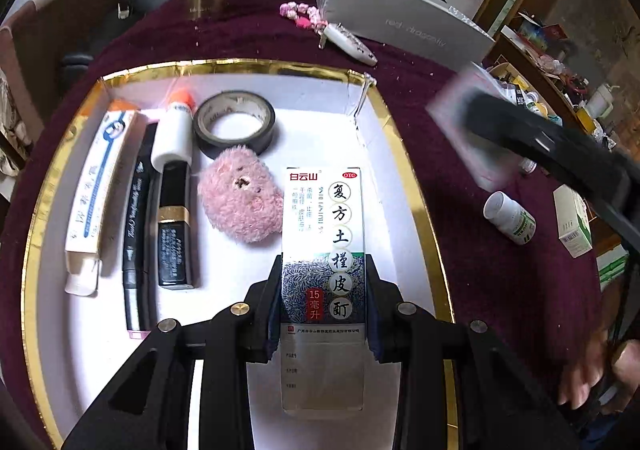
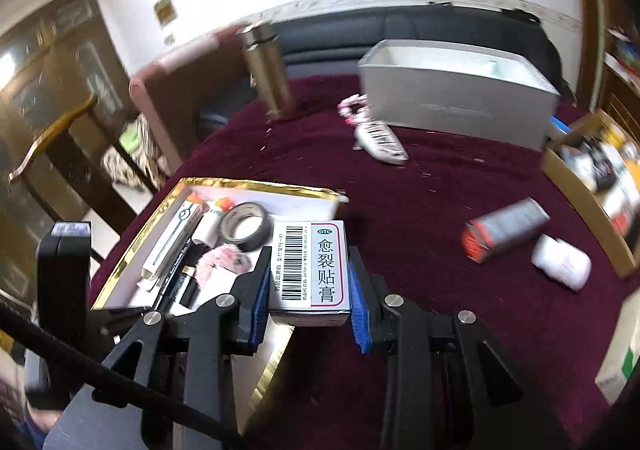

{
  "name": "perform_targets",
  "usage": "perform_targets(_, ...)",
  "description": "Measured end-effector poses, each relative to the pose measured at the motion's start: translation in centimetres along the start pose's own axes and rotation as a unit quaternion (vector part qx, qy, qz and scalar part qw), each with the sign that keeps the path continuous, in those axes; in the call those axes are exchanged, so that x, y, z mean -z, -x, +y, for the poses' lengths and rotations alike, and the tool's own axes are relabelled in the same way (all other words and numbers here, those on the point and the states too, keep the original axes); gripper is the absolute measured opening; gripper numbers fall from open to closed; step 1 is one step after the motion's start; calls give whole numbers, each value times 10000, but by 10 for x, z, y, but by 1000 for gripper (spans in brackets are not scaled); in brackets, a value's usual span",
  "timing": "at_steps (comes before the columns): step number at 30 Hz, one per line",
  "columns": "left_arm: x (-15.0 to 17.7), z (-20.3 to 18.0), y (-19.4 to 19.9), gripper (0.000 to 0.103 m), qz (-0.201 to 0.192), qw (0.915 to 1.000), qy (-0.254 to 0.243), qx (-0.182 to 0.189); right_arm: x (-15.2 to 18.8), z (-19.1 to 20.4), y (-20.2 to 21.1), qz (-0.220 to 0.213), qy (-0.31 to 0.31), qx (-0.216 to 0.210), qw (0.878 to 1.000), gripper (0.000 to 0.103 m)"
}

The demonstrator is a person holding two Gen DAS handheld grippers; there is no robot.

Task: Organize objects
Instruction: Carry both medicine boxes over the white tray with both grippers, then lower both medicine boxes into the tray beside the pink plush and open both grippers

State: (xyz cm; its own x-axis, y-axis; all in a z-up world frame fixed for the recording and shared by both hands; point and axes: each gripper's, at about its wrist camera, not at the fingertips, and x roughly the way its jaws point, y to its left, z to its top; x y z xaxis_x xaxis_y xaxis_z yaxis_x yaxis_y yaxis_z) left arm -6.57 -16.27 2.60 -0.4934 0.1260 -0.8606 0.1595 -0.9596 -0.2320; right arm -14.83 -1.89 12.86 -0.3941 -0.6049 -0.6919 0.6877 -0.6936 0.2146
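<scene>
My left gripper point(image 1: 323, 270) is shut on a tall white-and-blue medicine box point(image 1: 323, 242) and holds it over the right part of the gold-rimmed white tray point(image 1: 384, 106). In the tray lie a toothpaste box point(image 1: 96, 186), a black marker point(image 1: 138, 226), a lipstick point(image 1: 174, 226), a white glue bottle point(image 1: 174, 130), a black tape roll point(image 1: 234, 122) and a pink plush point(image 1: 240, 198). My right gripper point(image 2: 308, 274) is shut on a small white plaster box point(image 2: 308, 266) with a barcode, above the tray's right edge point(image 2: 276, 186). It appears blurred in the left wrist view point(image 1: 520, 138).
On the maroon cloth lie a white pill bottle point(image 1: 510, 216), a green-white box point(image 1: 574, 224), a grey-red box point(image 2: 506, 228), a remote point(image 2: 380, 140), pink beads point(image 1: 302, 14), a grey open box point(image 2: 460, 98) and a gold flask point(image 2: 268, 70). A cardboard box point(image 2: 592, 194) stands right.
</scene>
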Motion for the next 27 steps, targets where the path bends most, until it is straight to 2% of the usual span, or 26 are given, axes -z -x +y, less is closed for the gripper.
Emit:
perform_targets(2,1,0,-2,29,35,10000,-5,14,-8,9,-15,105,-2,-141,9998,32)
perform_targets(7,2,2,-1,29,34,10000,63,32,-14,22,-44,303,40,-148,9994,32)
perform_targets(16,4,0,0,29,3,9998,92,-161,-16,19,-67,529,-58,-116,9985,32)
perform_targets(27,6,-1,4,29,-18,9997,76,-222,-12,14,-87,747,-64,-28,9972,31)
